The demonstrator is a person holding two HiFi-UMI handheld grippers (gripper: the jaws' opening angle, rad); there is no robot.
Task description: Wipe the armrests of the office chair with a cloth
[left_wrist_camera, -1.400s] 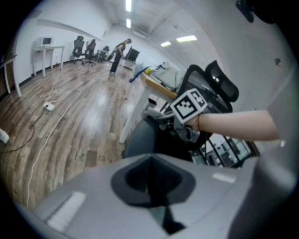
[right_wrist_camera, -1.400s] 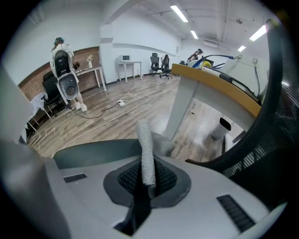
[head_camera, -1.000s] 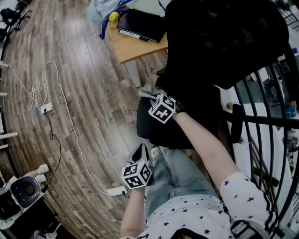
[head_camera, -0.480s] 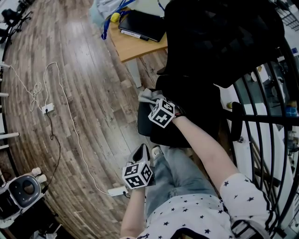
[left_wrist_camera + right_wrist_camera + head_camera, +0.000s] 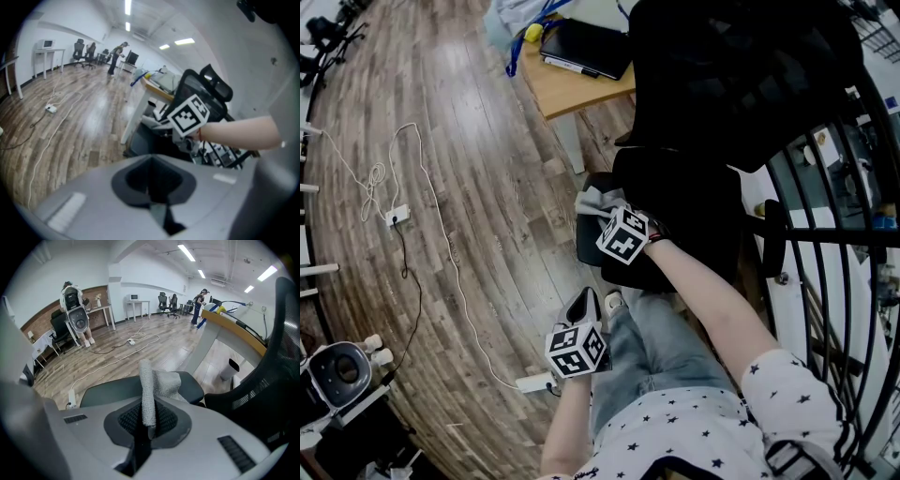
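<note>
The black office chair (image 5: 722,84) stands in front of me, its left armrest (image 5: 112,389) a dark padded bar. A grey cloth (image 5: 151,385) lies draped over that pad. My right gripper (image 5: 148,422) is shut on the cloth and presses it onto the armrest. In the head view the right gripper (image 5: 607,212) sits at the armrest (image 5: 589,246) with the cloth (image 5: 594,200) sticking out ahead of its marker cube. My left gripper (image 5: 581,305) hangs lower, beside my knee, away from the chair. In the left gripper view the left gripper (image 5: 151,187) is shut, with nothing in it.
A wooden desk (image 5: 567,89) with a black laptop (image 5: 586,47) stands beyond the chair. A white cable (image 5: 441,244) and a power strip (image 5: 396,216) lie on the wood floor at left. A black metal railing (image 5: 839,281) runs along the right. A white machine (image 5: 337,375) sits at bottom left.
My right gripper has slid the cloth a little along the armrest toward me. The left gripper has stayed in place.
</note>
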